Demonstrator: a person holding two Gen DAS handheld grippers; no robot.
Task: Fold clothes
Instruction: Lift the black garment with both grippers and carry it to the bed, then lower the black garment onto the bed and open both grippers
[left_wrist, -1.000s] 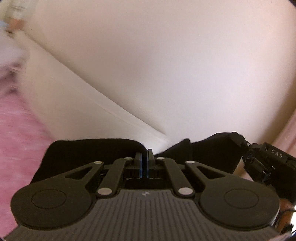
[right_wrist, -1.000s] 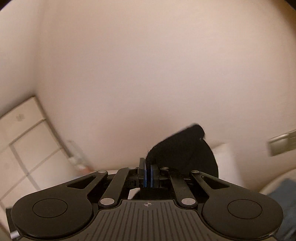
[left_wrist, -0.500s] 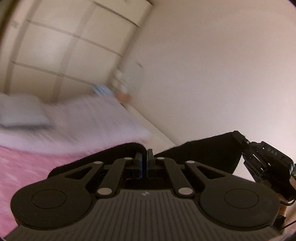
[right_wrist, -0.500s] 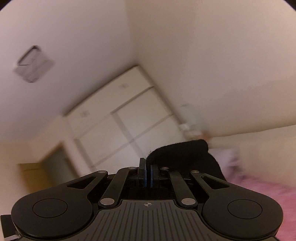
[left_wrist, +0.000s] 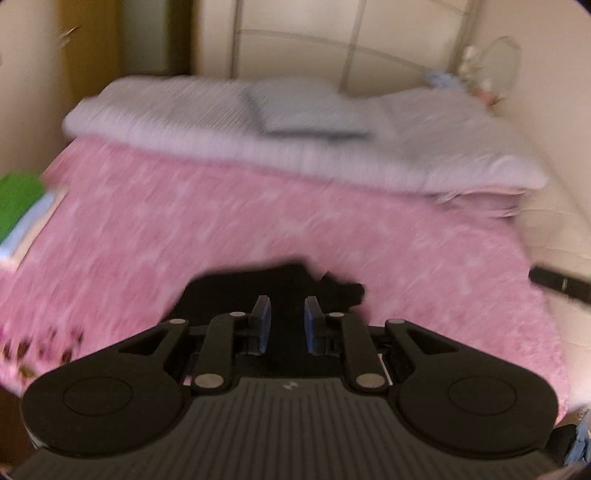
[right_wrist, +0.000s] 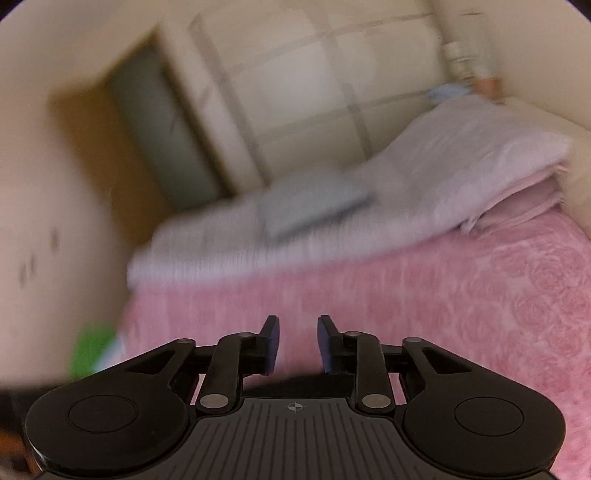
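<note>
Left wrist view, item by item, from our left hand across to our right.

1. Green folded cloth (left_wrist: 16, 199), far off to the left of the claw, on a pale stack at the bed's edge. Blurred; we cannot tell what garments these are.
2. Left gripper (left_wrist: 284, 325): fingers spread, blue pads apart, nothing pinched between them.
3. Black garment (left_wrist: 280, 284): directly under and just ahead of the left claw, lying on the pink bedspread (left_wrist: 221, 229). Its far edge is ragged and bunched toward the right. How it is folded, we cannot tell.
4. White folded quilt (left_wrist: 424, 147), well ahead of the claw, with a grey folded piece (left_wrist: 306, 114) resting on top.

Right wrist view.

5. Right gripper (right_wrist: 297, 343): fingers likewise spread, holding nothing. Only a dark strip (right_wrist: 295, 387) shows below the pads, close under the claw; probably the same garment.
6. Pink bedspread ahead of and to the right of this claw; the quilt lies beyond.

Risks, in our judgement:
- The black cloth looks limp and lies crumpled at one edge; a fold pressed over that lump would set crooked.
- Both views are smeared by motion, so any regrasp aimed now could catch the bedspread along with the garment.
- Black cloth against the black claw hides the hem.

Containers: none in view; no basket, box or drawer.
</note>
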